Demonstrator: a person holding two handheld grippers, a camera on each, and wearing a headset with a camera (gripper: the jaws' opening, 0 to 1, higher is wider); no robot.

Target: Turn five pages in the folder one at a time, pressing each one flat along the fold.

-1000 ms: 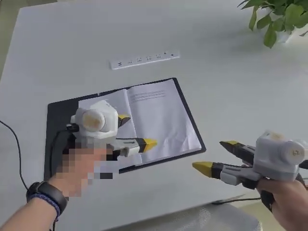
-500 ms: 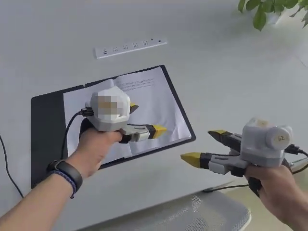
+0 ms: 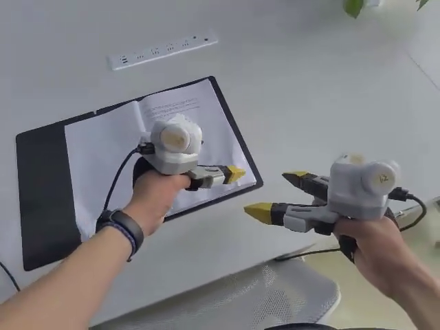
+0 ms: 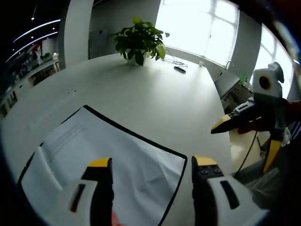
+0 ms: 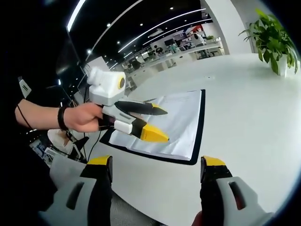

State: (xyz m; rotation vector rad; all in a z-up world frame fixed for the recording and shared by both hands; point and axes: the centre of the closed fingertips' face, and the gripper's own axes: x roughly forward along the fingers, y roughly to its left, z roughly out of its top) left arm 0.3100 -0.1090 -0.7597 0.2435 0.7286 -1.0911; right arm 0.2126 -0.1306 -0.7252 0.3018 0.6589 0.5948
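Right tool [image 3: 275, 194] hangs over the near edge of the desk [image 3: 330, 82], close to the near right corner of the folder [image 3: 41, 206]. Its jaws are wide apart and hold nothing. Left tool [image 4: 152, 162] hovers above the right page [image 3: 199, 117], also wide apart and empty, and it seems not to touch the paper. The folder lies open toward the near edge. To turn well, I would pinch only the top sheet at its free edge, carry it over, then press along the fold [image 3: 142, 124].

Plant [image 3: 354, 5] cut by top edge; page print [image 3: 175, 106] too small to read; left hand [image 3: 157, 194] over lower fold [image 3: 141, 117]
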